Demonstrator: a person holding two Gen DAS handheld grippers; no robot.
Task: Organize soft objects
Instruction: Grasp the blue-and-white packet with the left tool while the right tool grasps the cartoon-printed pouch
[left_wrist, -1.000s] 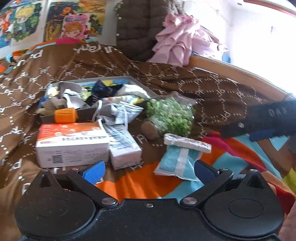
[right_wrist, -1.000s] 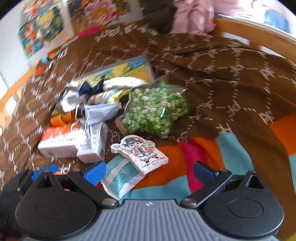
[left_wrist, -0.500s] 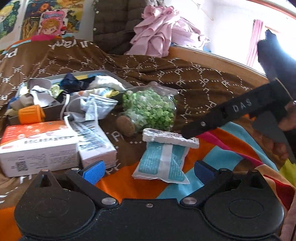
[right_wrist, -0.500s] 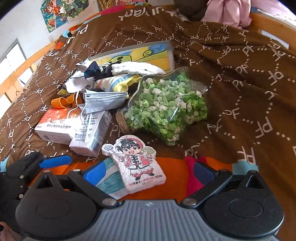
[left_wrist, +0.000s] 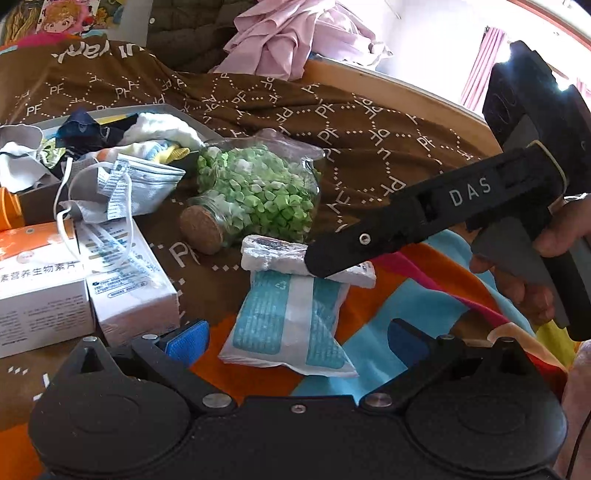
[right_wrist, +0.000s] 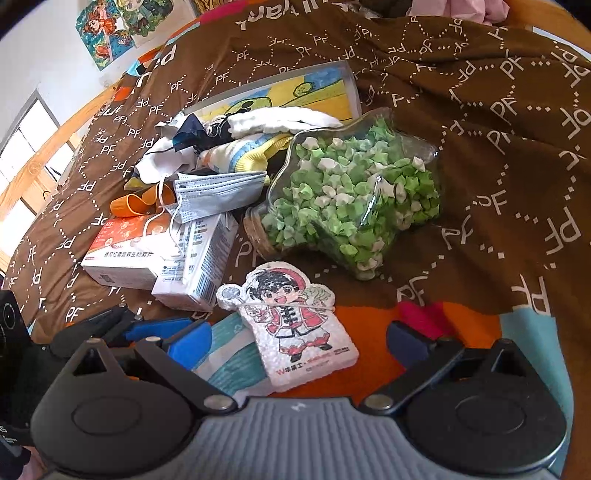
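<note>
Your right gripper (right_wrist: 297, 338) hangs over the foam cartoon figure (right_wrist: 295, 325), jaws apart; your left gripper (left_wrist: 295, 334) is empty too, jaws apart. Beyond the star jar (right_wrist: 351, 192), the box (right_wrist: 332, 79) already holds socks and cloths. I judge the figure, tissue pack (left_wrist: 288, 321) and face mask (right_wrist: 218, 192) remain.

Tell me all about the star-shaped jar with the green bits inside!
The star-shaped jar is clear, glass or plastic, packed with small folded paper stars in green and white. A round cork plugs its short neck. It lies on its side on the brown blanket, its far edge against the pile of clothes. Neither gripper touches it.
</note>
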